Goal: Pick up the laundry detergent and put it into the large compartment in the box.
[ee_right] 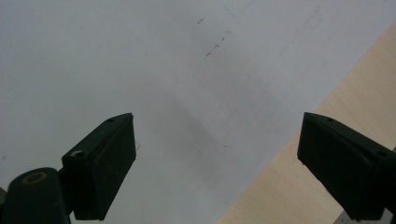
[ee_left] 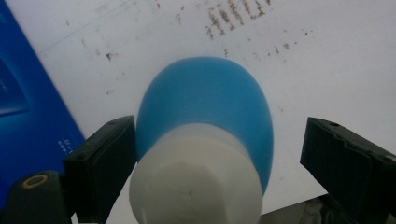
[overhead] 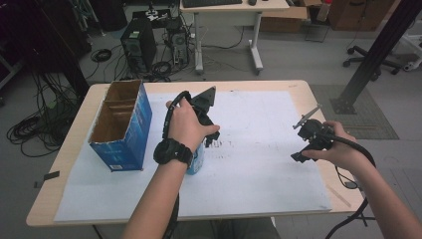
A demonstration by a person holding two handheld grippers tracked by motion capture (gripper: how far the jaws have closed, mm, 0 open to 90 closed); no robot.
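I see a workshop floor across the top of the high view, with a computer tower [overhead: 138, 44], cable tangles and a second table. Below it my wooden desk [overhead: 298, 92] fills the middle of the frame, covered by a scuffed white sheet [overhead: 259, 164]. An open blue cardboard box [overhead: 122, 124] stands at centre left on the sheet.

My left gripper [overhead: 204, 122] sits just right of the box, over a blue bottle with a white cap [ee_left: 205, 140]. In the left gripper view its jaws stand wide apart around the bottle: the left jaw is at or just beside the bottle's side, the right jaw well clear.

My right gripper [overhead: 311, 137] is at centre right, near the sheet's edge, jaws spread wide with nothing between them but sheet and bare desk.
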